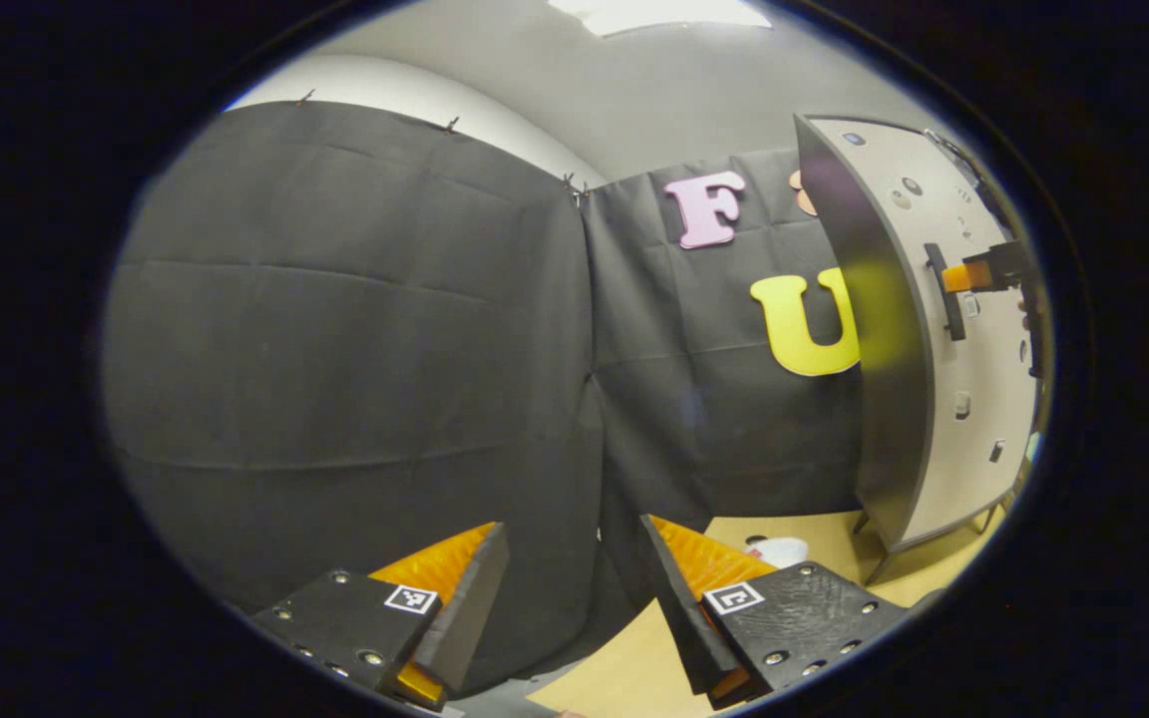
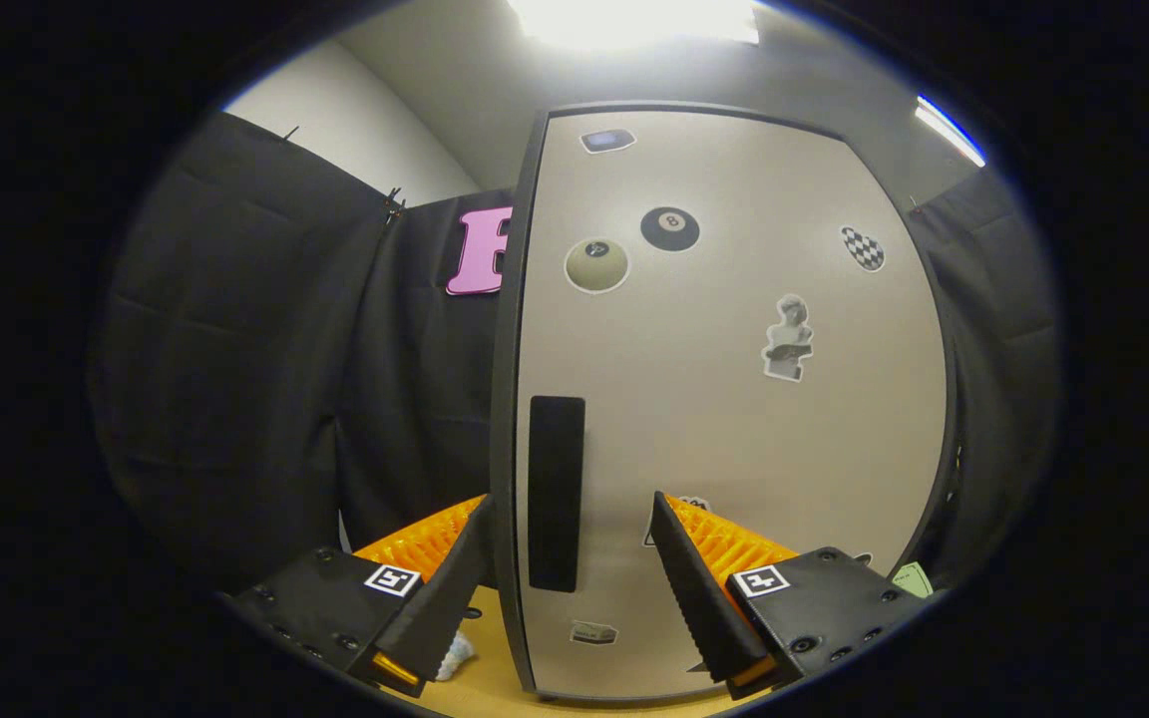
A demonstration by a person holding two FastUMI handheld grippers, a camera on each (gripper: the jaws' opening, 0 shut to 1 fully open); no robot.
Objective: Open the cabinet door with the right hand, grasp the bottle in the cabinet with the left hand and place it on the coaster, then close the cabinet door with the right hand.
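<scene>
Nearest in the right gripper view, right gripper (image 2: 567, 558) spread wide, fingers either side of door (image 2: 734, 399) edge and handle (image 2: 556, 494), neither finger pressing on anything, so released and empty. Door shut or nearly so, face square to the camera; handle a dark upright bar near the door's left edge. Step in hand, by judgement: opening the door, just at the start. To do well: ease forward until the handle sits between the fingers, close firmly across the bar, then pull along the hinge's arc toward the near side rather than straight back, keeping the wrist level so the bar does not slip. Pose: right gripper level, aimed straight at the door at handle height; seen far right in the left gripper view as a tip close to the handle (image 1: 944, 291). Left gripper (image 1: 574, 588) likewise released, jaws parted and empty, held low over the table (image 1: 634, 648), aimed at the cloth wall left of the cabinet (image 1: 934, 349), well apart from it. Bottle unseen, presumably behind the door. White round thing (image 1: 779, 550) on the table near the cabinet foot, possibly the coaster; cannot tell.
</scene>
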